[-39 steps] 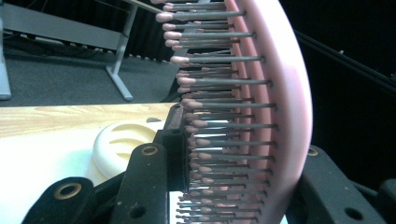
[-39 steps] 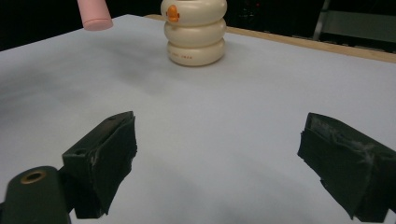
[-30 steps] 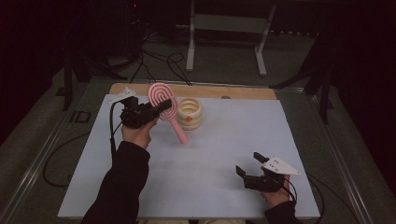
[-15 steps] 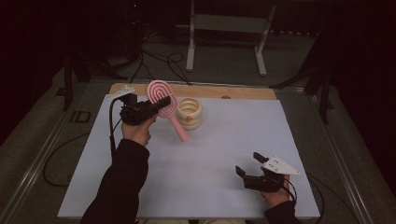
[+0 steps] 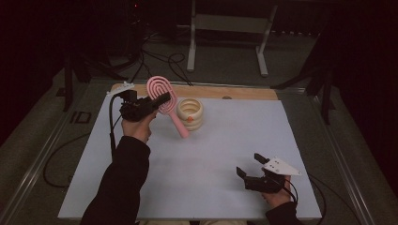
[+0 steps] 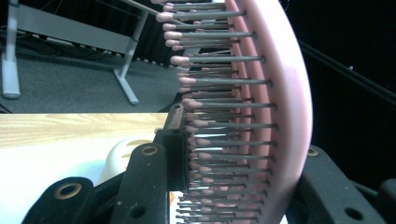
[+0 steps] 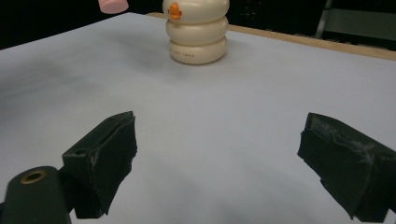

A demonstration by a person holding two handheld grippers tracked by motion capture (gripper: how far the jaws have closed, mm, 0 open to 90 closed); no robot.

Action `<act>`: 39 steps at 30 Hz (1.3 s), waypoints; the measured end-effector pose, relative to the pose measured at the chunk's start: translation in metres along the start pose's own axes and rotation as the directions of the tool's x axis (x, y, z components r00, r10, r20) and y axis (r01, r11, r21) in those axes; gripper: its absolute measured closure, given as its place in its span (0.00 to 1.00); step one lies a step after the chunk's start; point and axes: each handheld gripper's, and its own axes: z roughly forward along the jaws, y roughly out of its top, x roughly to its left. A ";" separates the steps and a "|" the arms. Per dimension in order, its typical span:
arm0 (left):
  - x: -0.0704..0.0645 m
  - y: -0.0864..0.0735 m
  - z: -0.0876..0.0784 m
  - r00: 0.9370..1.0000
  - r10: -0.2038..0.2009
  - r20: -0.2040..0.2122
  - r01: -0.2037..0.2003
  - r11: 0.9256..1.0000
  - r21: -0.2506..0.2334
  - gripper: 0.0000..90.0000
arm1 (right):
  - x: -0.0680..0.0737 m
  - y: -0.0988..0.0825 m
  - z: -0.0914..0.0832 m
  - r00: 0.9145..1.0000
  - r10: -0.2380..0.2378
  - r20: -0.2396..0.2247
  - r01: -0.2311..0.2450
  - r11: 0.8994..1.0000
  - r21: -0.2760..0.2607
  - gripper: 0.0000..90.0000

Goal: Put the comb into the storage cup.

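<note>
- Left gripper is clamped on the pink hairbrush at its head: one jaw pad sits in the bristles, the other on the smooth back. Brush is held up at the far left of the table, handle slanting down toward the cream ringed holder, just beside it.
- Risk 1: bristles give under the pad, so grip is soft on that side. Brush could pivot or slide out w/ any quick swing, esp. since the long handle hangs below the grip pt.
- Risk 2: handle tip is close to the holder. If the aim is to stand the brush in the holder's top opening, a slightly off approach would knock the rim; holder looks light and may tip or skid on the smooth sheet.
- Risk 3: nothing steadies the holder. Right gripper rests open and empty at the near right, well apart from it; in the right gripper view the holder stands far ahead of its jaws.
- Risk 4: hard to say from the high view if the handle touches the holder already; depth there can't be told, so misjudged height is likely.
</note>
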 end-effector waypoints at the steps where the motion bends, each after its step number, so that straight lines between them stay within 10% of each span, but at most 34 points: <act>1: 0.000 0.000 0.000 1.000 0.002 -0.001 -0.002 1.000 0.000 0.72 | 0.000 0.000 0.000 1.000 -0.001 -0.002 0.001 1.000 0.000 0.12; 39: 0.008 0.021 0.008 0.998 0.014 -0.058 -0.015 1.000 -0.012 0.72 | 0.000 0.000 0.000 1.000 0.004 -0.001 -0.004 1.000 0.001 0.12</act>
